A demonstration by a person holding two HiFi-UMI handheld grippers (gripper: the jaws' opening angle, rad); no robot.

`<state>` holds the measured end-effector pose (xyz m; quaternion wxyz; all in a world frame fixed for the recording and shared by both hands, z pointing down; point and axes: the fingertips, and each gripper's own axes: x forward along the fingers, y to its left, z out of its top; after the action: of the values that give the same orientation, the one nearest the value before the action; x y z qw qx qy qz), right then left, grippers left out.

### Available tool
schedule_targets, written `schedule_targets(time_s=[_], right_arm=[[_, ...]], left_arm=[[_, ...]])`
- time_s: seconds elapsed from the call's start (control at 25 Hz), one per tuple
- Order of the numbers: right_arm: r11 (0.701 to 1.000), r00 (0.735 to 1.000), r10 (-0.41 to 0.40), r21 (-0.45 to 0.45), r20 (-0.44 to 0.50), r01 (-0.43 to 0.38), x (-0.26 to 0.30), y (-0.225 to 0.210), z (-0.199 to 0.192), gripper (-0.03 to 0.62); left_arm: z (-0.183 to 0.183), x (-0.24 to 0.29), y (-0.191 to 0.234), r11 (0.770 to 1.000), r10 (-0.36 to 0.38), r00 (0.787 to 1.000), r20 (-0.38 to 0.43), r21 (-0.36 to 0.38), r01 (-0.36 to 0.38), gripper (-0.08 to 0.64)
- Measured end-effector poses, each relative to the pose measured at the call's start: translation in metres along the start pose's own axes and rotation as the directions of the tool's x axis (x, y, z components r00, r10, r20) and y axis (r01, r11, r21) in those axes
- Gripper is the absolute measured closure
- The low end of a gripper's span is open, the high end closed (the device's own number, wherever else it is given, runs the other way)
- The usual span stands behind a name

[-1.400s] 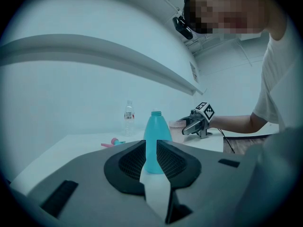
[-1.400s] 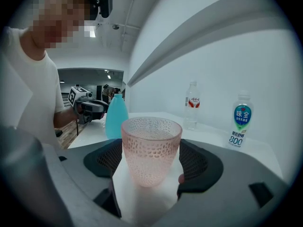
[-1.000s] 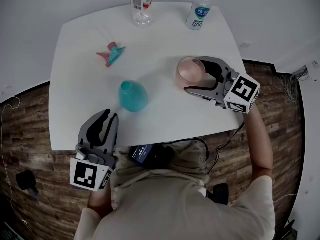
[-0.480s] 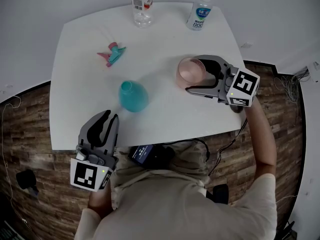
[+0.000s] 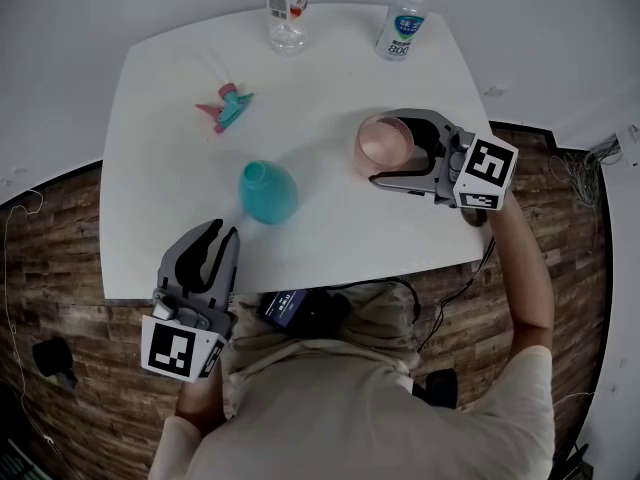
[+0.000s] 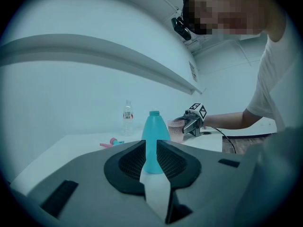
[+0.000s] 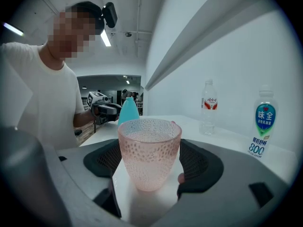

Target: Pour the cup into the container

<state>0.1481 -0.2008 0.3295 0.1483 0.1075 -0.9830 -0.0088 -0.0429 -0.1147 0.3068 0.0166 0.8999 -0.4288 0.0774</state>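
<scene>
A pink dimpled cup (image 5: 382, 142) stands upright on the white table (image 5: 330, 238) at the right. My right gripper (image 5: 398, 148) comes in from the right, its pads against both sides of the cup (image 7: 149, 151). The cup looks filled close to the rim. The teal container (image 5: 267, 190), a narrow-necked open bottle, stands upright near the table's middle, left of the cup. My left gripper (image 5: 212, 251) hovers at the table's front edge, below the container, open and holding nothing. The container (image 6: 154, 143) shows through the gap of my left gripper (image 6: 150, 151).
A clear water bottle (image 5: 285, 13) and a white labelled bottle (image 5: 398, 23) stand at the table's far edge. A pink and teal spray head (image 5: 225, 106) lies at the back left. A dark device (image 5: 290, 308) with a cable rests at the person's lap.
The right gripper has shifted slightly up and left, settling closer round the cup. The cup, the container and the left gripper have stayed put.
</scene>
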Motion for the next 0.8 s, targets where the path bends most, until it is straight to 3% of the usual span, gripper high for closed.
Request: schedule_targets(time_s=[0.8], right_arm=[[0.997, 0.997, -0.077, 0.012, -0.031, 0.078, 0.0, -0.003, 0.0007, 0.224]], left_arm=[[-0.0003, -0.0034, 0.0033, 1.0, 0.002, 1.0, 0.003, -0.001, -0.002, 0.494]])
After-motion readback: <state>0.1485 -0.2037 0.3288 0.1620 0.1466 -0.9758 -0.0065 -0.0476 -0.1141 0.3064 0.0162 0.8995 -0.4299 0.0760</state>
